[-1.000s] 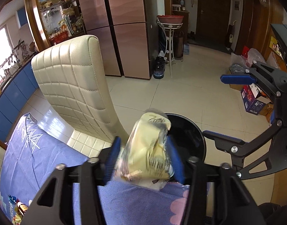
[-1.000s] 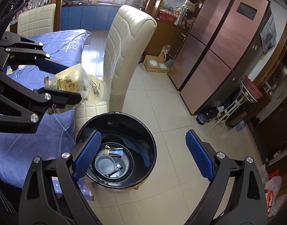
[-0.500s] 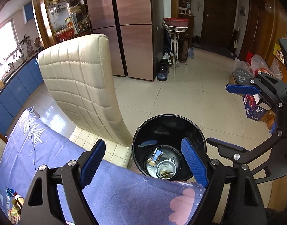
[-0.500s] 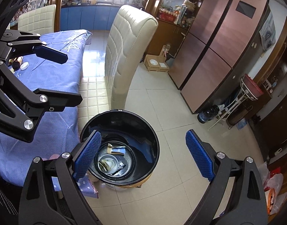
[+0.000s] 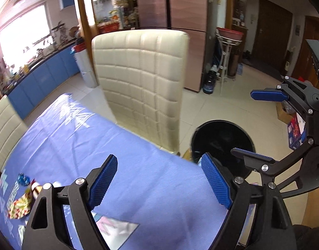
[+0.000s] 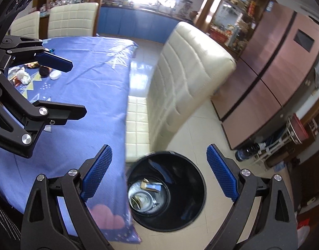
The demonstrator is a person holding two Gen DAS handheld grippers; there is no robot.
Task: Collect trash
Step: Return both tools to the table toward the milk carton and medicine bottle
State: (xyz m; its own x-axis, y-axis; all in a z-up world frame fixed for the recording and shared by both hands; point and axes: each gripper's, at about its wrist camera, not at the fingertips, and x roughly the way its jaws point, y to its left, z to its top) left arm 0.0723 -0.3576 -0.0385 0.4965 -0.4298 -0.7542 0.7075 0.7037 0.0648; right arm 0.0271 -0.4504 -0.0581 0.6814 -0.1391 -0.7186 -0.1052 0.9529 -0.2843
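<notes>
- Left gripper (image 5: 159, 179): jaws spread wide with nothing between the blue pads, poised above the blue tablecloth (image 5: 121, 166). It opened within the last second but has held that width for the last half of it.
- Right gripper (image 6: 159, 173): jaws also spread wide and empty, poised above the floor at the table's corner, with the bin's mouth showing between the fingers.
- The tablecloth fills the 7 to 9 o'clock side of the left wrist view; its corner hangs down just beside the bin.
- Cream quilted chair (image 5: 142, 79): tucked against the table edge, at 12 o'clock from the left gripper.
- Black trash bin (image 6: 169, 191): stands on the tiled floor beside the chair, at 6 o'clock in the right wrist view. Inside lie a round container, a small box and some wrappers.
- Remaining trash (image 6: 21, 75): crumpled tissue, wrappers and a small white lid lie on the cloth at 10 o'clock in the right wrist view, well apart from the bin.
- A colourful wrapper (image 5: 19, 206) lies at 8 o'clock in the left wrist view.
</notes>
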